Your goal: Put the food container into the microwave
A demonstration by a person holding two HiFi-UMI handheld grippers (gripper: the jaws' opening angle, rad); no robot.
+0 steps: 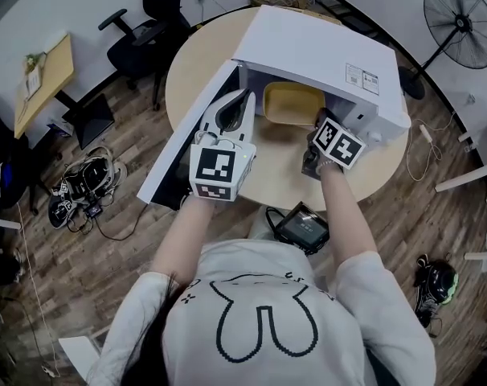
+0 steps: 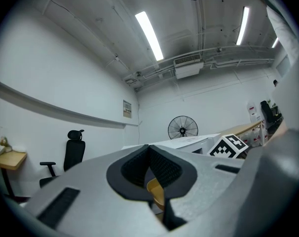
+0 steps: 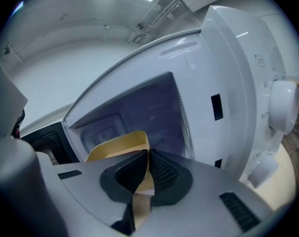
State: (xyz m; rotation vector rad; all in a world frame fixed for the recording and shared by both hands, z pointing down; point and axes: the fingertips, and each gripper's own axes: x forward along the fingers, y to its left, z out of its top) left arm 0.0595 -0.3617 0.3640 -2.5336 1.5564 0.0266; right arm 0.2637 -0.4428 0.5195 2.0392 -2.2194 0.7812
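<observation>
At a round wooden table, a person is feeding a yellow food container into a white microwave whose door is hanging wide open to the left. The container is sitting at the mouth of the cavity, seemingly only partway in. The right gripper is pinching the container's right wall between its pads, while the left gripper is closing its jaws on what appears to be the left rim. By the look of it, pushing the container fully inside, letting go and shutting the door are what is remaining.
</observation>
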